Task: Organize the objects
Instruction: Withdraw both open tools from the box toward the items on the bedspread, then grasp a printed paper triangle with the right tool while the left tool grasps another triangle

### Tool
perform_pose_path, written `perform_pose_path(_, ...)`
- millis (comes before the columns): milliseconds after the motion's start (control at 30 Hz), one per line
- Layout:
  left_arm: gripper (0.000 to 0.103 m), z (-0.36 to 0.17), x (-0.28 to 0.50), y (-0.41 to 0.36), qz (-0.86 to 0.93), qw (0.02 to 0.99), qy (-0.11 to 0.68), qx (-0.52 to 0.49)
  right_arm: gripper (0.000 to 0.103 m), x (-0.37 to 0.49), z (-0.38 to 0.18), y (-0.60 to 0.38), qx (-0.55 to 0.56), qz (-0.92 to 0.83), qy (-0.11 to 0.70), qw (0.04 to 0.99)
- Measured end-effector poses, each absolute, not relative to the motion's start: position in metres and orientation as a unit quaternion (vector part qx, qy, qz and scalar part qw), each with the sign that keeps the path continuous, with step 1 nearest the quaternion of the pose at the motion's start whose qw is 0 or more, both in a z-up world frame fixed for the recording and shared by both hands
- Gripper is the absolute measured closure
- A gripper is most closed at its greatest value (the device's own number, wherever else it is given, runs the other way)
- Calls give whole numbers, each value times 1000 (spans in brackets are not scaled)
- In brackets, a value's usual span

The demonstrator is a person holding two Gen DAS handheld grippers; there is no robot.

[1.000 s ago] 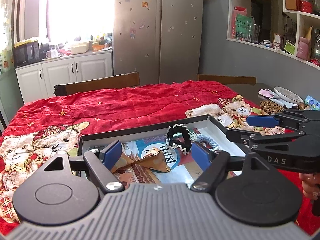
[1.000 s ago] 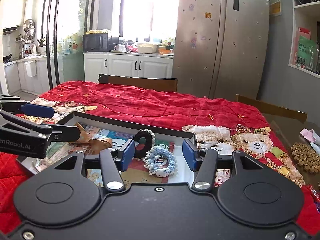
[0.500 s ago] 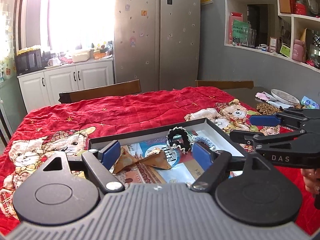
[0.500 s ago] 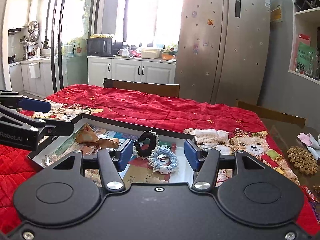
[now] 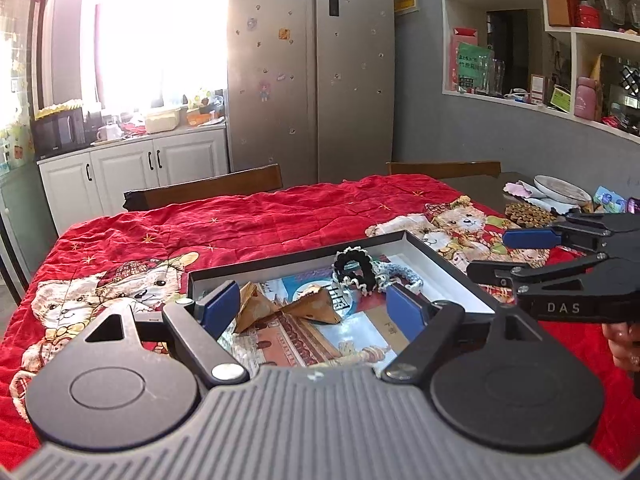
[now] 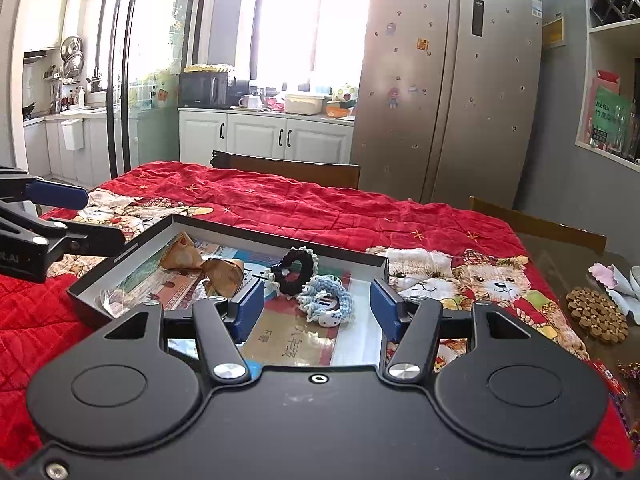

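The tray's (image 5: 440, 264) near edge is being hidden by the left gripper (image 5: 316, 308); the hand (image 5: 624, 344) is being cut off at the frame's right edge; shelf labels (image 5: 560, 98) are being rendered too small to read

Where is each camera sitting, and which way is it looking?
Left wrist view: sits on the left tongs, looking across the box toward the fridge; the right tongs and fingers of a hand show.
Right wrist view: sits on the right tongs, facing likewise; the left tongs show.
Both share the box, black scrunchie and red quilt.
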State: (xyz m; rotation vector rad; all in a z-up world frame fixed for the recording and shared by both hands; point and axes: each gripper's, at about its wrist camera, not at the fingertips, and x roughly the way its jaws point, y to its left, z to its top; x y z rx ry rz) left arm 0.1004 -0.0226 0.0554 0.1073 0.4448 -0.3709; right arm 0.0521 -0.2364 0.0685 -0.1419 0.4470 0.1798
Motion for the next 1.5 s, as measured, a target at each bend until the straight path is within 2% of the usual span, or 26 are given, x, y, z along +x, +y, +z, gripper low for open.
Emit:
perform_pose_path(1133, 10, 35, 54, -10, -197, 951, 226, 71, 46, 5, 42, -234, -66, 123, 249, 958)
perform_pose_path(1500, 8, 17, 56, -5, -195, 949, 239, 68, 39, 5, 26, -236, -56, 123, 260, 956)
